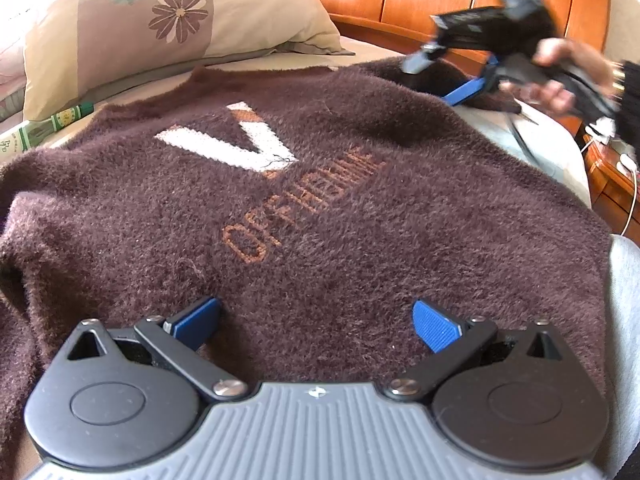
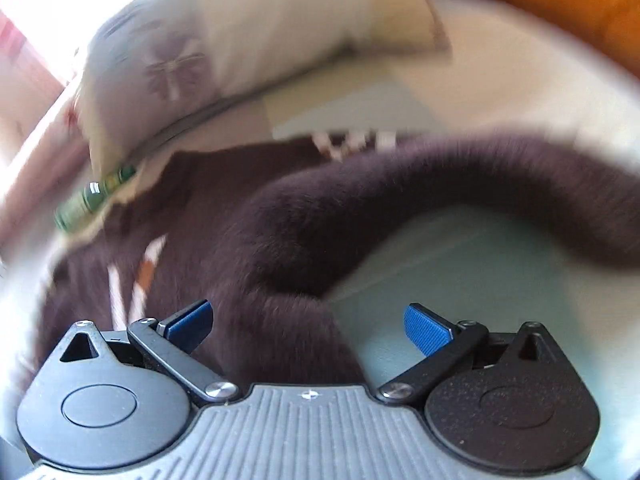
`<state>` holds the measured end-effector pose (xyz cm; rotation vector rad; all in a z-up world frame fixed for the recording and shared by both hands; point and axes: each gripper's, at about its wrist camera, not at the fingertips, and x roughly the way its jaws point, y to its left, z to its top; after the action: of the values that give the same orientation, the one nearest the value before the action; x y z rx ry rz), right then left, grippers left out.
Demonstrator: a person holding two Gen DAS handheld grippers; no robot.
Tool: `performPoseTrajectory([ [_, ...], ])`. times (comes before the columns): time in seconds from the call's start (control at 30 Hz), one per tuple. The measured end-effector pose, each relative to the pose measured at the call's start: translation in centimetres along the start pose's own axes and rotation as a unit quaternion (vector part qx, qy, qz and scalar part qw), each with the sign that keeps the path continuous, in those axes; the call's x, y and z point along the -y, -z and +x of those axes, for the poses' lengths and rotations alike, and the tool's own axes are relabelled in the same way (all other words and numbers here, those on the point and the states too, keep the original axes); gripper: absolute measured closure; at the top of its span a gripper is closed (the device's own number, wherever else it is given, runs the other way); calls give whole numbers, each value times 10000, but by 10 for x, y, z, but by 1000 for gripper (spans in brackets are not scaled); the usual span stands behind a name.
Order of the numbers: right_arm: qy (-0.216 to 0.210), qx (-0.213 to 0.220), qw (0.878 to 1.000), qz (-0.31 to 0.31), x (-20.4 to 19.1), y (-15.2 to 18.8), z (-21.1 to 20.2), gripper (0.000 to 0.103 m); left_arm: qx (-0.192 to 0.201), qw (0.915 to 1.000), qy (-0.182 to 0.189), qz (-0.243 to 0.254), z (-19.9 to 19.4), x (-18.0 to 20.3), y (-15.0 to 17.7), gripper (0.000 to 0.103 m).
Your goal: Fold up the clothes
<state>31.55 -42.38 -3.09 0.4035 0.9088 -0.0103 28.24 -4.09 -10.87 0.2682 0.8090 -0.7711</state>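
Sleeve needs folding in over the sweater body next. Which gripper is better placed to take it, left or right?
Right, probably. The right gripper is open with the sleeve running up between its fingers. The left gripper, also open, sits over the sweater body near the hem, far from that sleeve.

Right gripper (image 2: 308,326) at 6 o'clock, blue pads spread wide, nothing between. Brown fuzzy sweater (image 2: 192,216) centre to 9; its sleeve (image 2: 440,192) arcs toward 3 o'clock. Floral pillow (image 2: 224,48) at 11. Green bottle (image 2: 92,200) at 9. View motion-blurred.

left hand-held gripper (image 1: 316,320): jaws spread | right hand-held gripper (image 2: 308,320): jaws spread
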Motion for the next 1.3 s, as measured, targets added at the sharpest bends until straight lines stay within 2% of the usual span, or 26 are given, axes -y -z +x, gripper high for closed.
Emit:
performPoseTrajectory([
  [0.07,-87,275,9973,-675,-27,13,-17,0,-13,9999,-139,48,-2,1,0,1],
  [0.1,-354,326,9950,-876,-39,16,-21,0,-15,9998,-188,54,-3,0,0,1],
  [0.2,-856,287,9890,-1173,-70,13,-1,0,-35,9997,-229,-17,-3,-5,1,1],
  [0.27,-645,50,9909,-1184,-78,6,28,0,-38,9997,-221,-55,-3,-8,1,1],
  [0.37,-207,-286,9961,-803,-64,-4,75,0,-36,9998,-204,-72,-2,-9,1,1],
  [0.43,-178,-162,9980,-592,-48,-11,96,0,-36,9998,-200,-70,-2,-9,1,1],
  [0.47,-248,25,9983,-536,-44,-13,97,0,-37,9998,-201,-71,-3,-9,1,1],
  [0.53,-273,86,9992,-295,-40,-16,98,0,-40,9998,-203,-70,-3,-9,1,1],
  [0.67,105,-57,9977,-662,-56,0,84,0,-59,9997,-238,-62,-4,-8,1,1],
  [0.73,50,42,9964,-844,-64,13,67,0,-62,9996,-258,-48,-5,-7,1,1],
  [0.8,-193,99,9938,-1089,-67,30,57,0,-68,9996,-259,-50,-4,-7,1,1],
  [0.93,363,-9,9855,-1658,-59,73,61,0,-76,9996,-258,-53,-5,-7,1,1],
  [1.0,314,80,9865,-1606,-48,87,50,0,-65,9996,-281,-54,-6,-8,0,1],
  [1.1,359,-77,9884,-1470,-44,89,38,0,-10,9995,-321,-32,-10,-8,-2,1],
  [1.2,326,78,9883,-1485,-57,74,29,0,79,9994,-350,-36,-16,-12,-3,1],
  [1.3,37,289,9894,-1422,-70,41,47,0,137,9989,-433,-104,-21,-19,-4,1],
])
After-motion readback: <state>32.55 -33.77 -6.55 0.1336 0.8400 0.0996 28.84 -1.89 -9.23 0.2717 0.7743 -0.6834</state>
